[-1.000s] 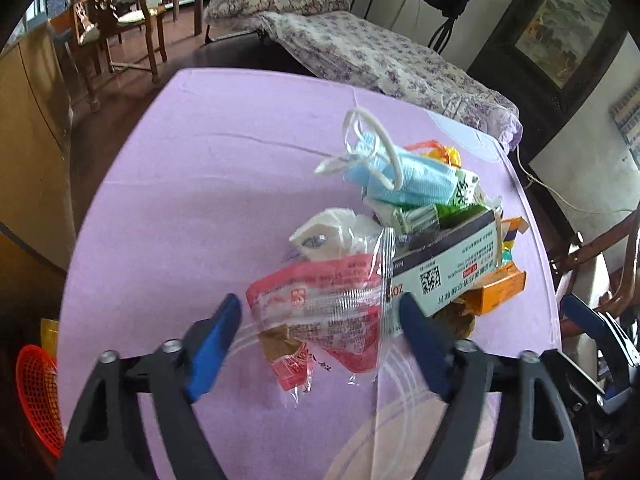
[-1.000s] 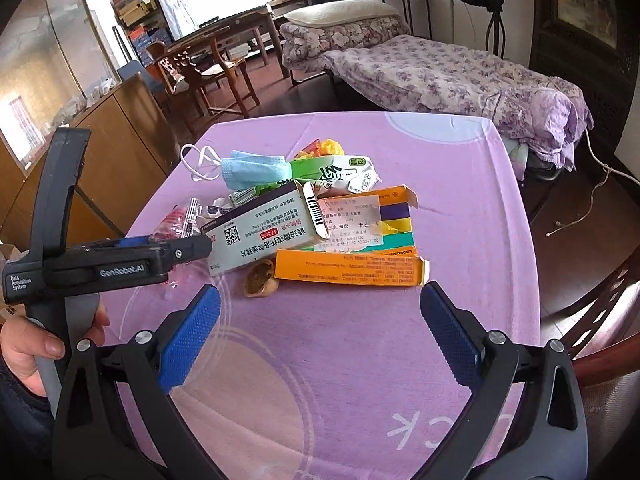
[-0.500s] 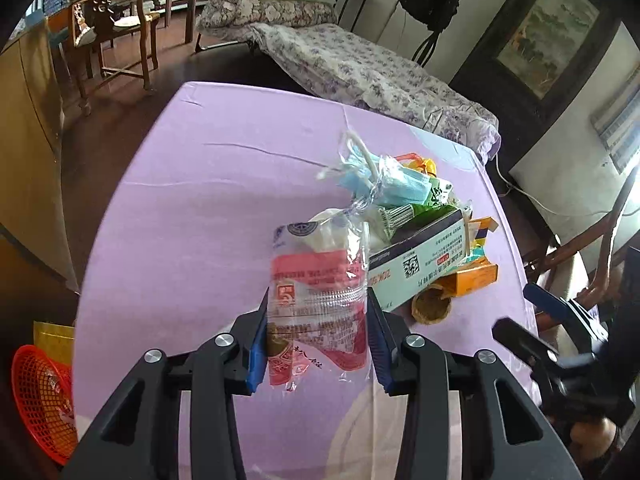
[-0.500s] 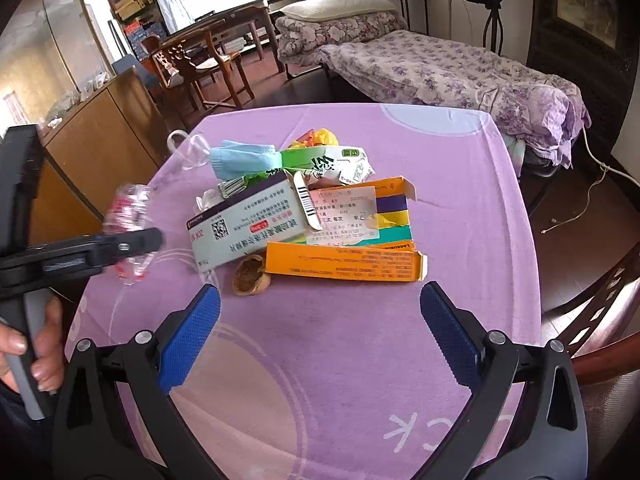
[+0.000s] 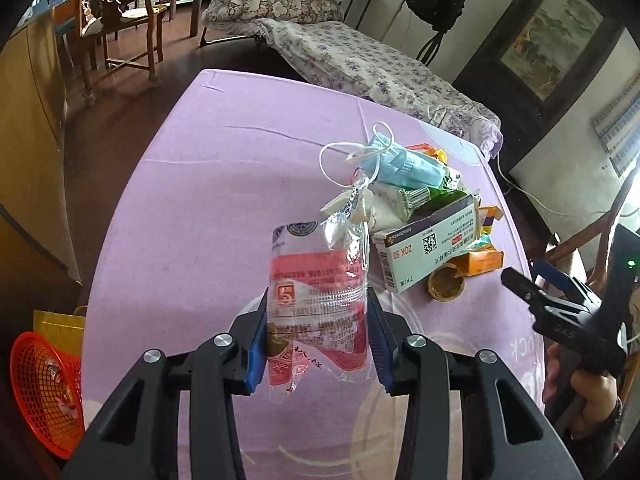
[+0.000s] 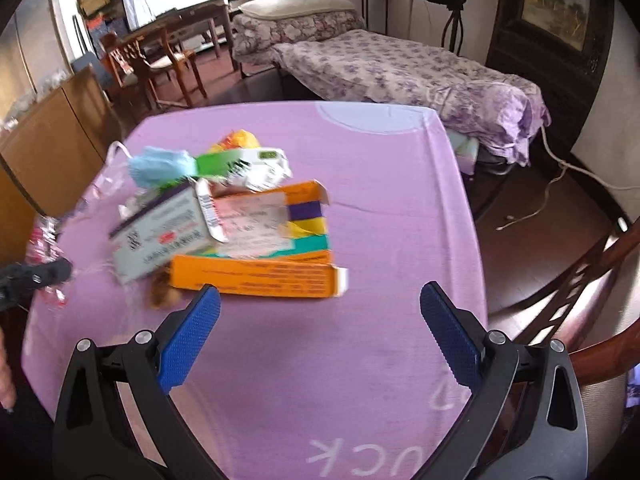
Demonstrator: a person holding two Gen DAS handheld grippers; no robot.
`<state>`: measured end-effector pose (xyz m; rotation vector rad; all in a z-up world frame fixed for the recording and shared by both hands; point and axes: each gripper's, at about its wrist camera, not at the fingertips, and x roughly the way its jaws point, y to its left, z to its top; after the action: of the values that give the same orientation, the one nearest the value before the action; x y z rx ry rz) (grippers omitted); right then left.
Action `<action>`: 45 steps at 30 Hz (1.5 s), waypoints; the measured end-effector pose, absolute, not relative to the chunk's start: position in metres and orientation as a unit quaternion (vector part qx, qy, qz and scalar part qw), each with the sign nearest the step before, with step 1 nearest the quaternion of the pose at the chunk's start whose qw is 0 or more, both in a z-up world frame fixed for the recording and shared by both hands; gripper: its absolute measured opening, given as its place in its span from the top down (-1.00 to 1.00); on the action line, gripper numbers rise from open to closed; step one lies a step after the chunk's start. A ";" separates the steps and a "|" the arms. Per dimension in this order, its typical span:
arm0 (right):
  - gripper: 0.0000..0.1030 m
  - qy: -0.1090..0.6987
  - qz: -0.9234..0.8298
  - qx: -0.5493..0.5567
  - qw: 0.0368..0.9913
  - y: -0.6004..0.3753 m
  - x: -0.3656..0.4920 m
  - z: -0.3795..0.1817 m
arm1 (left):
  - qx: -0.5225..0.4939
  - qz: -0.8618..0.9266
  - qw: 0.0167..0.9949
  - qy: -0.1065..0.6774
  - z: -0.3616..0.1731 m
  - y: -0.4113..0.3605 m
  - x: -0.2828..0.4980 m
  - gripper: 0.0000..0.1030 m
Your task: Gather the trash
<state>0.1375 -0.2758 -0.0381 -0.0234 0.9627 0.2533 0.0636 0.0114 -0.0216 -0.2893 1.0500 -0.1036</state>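
My left gripper (image 5: 316, 336) is shut on a clear plastic wrapper with red print (image 5: 318, 300) and holds it above the purple tablecloth (image 5: 208, 200). A trash pile lies beyond it: a blue face mask (image 5: 404, 166), a white medicine box (image 5: 430, 250), an orange box (image 5: 482, 260) and a walnut shell (image 5: 446, 286). My right gripper (image 6: 320, 328) is open and empty, just in front of the long orange box (image 6: 256, 280). The white box (image 6: 160, 236), the mask (image 6: 160, 164) and the held wrapper (image 6: 44, 240) show at the left of the right wrist view.
A red mesh basket (image 5: 44, 392) and a yellow bag (image 5: 60, 328) stand on the floor left of the table. A wooden chair (image 6: 592, 280) is at the table's right edge. A bed (image 5: 360, 64) and a cabinet (image 5: 28, 128) lie beyond.
My left gripper closed on the red-print wrapper and lifted it away from the pile. My right gripper moved forward toward the orange box, still open.
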 end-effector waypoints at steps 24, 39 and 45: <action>-0.38 0.477 0.243 -0.013 0.845 -0.192 0.121 -0.051 | -0.155 -0.061 0.854 0.493 -0.017 0.017 0.063 0.16; 0.32 0.445 0.225 -0.087 0.863 -0.168 0.111 -0.048 | -0.152 -0.065 0.852 0.496 -0.018 0.014 0.065 0.16; 0.32 0.460 0.241 -0.062 0.852 -0.176 0.107 -0.043 | -0.148 -0.063 0.852 0.499 -0.020 0.016 0.067 0.16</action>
<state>0.1066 -0.1757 -0.0426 -0.1314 0.9680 0.5081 0.0669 0.0161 -0.0199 -0.3120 1.0503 -0.1322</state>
